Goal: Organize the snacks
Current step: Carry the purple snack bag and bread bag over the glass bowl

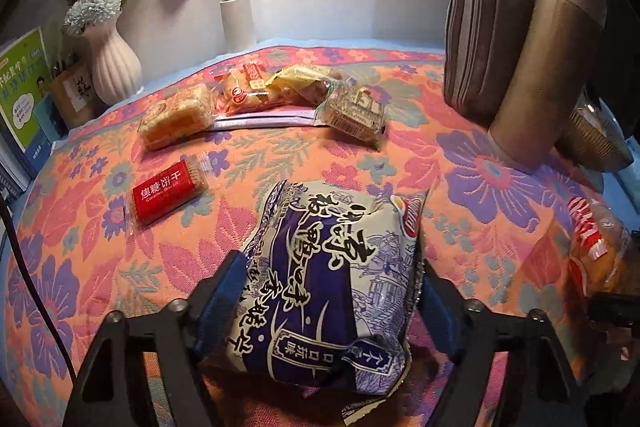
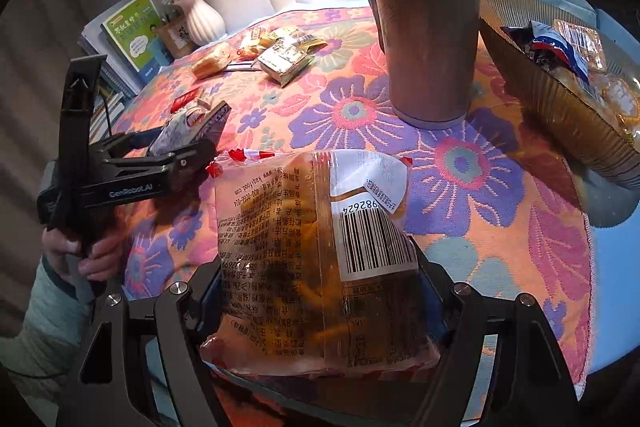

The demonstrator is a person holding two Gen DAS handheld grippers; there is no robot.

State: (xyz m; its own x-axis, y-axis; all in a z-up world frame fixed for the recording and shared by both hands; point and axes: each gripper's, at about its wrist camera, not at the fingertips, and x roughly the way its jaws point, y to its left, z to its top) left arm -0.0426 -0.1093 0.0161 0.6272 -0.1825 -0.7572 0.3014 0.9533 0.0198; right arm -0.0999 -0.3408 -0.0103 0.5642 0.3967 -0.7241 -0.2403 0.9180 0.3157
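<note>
A blue-and-white snack bag (image 1: 328,247) lies on the floral cloth (image 1: 460,167) between the blue pads of my left gripper (image 1: 326,287). Both pads press its sides. In the right wrist view that left gripper (image 2: 212,131) shows at the left with the same bag (image 2: 180,131) in it, and a hand grips its handle. My right gripper (image 2: 320,291) is shut on a clear packet (image 2: 312,227) with a barcode label, a red-and-white top and orange snacks inside. A ribbed gold bowl (image 2: 560,115) at the right holds several packets.
A red biscuit pack (image 1: 166,197) lies left of the bag. Several wrapped cakes (image 1: 260,95) are piled at the back. A brown tumbler (image 1: 548,67) and a grey pouch (image 1: 484,27) stand at the right, before the bowl. A white vase (image 1: 114,63) and books (image 1: 24,95) line the left.
</note>
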